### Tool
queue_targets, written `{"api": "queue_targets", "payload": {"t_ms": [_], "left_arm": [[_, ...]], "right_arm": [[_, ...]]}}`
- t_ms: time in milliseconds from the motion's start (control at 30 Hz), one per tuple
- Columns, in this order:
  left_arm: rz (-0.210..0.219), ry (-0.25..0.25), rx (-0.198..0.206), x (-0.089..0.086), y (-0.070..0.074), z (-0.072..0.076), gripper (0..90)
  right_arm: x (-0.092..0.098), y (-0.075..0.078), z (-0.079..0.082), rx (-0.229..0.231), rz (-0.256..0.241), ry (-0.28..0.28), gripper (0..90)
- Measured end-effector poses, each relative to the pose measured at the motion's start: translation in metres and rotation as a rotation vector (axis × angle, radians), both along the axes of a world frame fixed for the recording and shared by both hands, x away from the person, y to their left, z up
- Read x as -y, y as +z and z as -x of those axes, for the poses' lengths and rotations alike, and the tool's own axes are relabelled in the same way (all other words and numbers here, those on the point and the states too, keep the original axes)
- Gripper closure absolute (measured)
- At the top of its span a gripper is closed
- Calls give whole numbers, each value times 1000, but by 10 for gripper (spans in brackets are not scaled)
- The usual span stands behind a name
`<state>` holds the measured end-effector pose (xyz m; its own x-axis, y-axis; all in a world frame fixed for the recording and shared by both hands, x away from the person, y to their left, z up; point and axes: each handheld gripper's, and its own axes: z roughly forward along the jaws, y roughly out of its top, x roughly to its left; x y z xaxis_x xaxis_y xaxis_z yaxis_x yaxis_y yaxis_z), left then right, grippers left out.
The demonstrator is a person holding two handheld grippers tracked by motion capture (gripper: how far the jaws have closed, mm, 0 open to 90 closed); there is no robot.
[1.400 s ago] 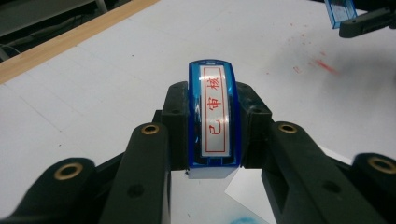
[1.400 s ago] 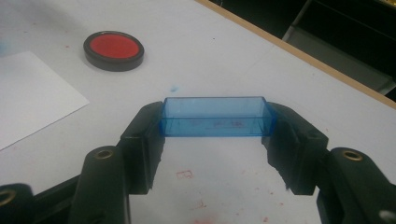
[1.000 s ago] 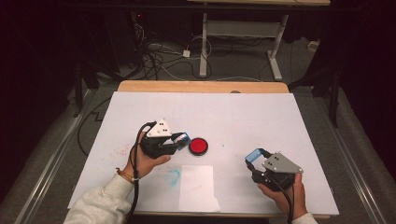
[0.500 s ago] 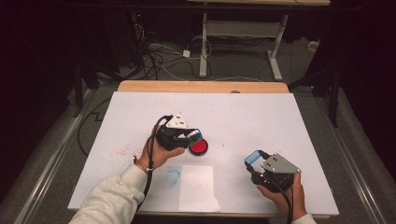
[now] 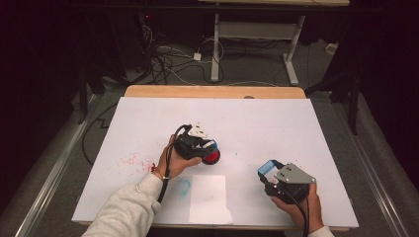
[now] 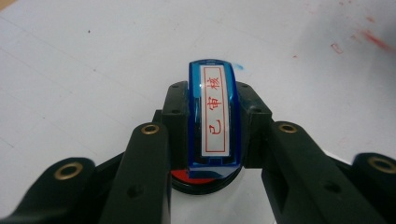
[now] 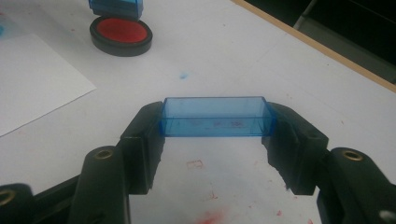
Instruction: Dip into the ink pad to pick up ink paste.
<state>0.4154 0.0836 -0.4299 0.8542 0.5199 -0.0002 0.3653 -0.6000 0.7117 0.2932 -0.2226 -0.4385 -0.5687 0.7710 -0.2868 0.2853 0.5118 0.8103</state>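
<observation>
My left gripper (image 6: 213, 103) is shut on a blue stamp (image 6: 214, 140) with a white label bearing red characters. Directly under the stamp sits a round black ink pad with a red centre (image 6: 201, 181). In the high view the left gripper (image 5: 209, 147) sits over the ink pad (image 5: 213, 158) at mid-table. My right gripper (image 7: 215, 123) is shut on a clear blue rectangular cap (image 7: 214, 116), held above the table at the front right (image 5: 269, 169). From the right gripper view, the ink pad (image 7: 121, 32) lies far left with the stamp (image 7: 114, 6) just over it.
A white paper sheet (image 5: 210, 198) lies near the front edge, between the two hands, beside a blue smudge (image 5: 183, 185). Red ink specks (image 5: 133, 160) mark the white table cover (image 5: 257, 118) at the left. Cables and desk legs lie on the floor beyond.
My left gripper has carried the stamp rightward until it stands over the red ink pad. The right gripper with the cap has stayed put.
</observation>
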Motion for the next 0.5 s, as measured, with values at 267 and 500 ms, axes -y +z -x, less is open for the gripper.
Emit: {"api": "queue_targets", "payload": {"t_ms": [267, 500], "left_arm": [[1, 37, -13, -2, -13, -5, 682], [-15, 28, 0, 1, -14, -4, 683]], "right_arm": [[-1, -1, 0, -1, 5, 3, 405], [-2, -1, 0, -4, 10, 10, 405]]}}
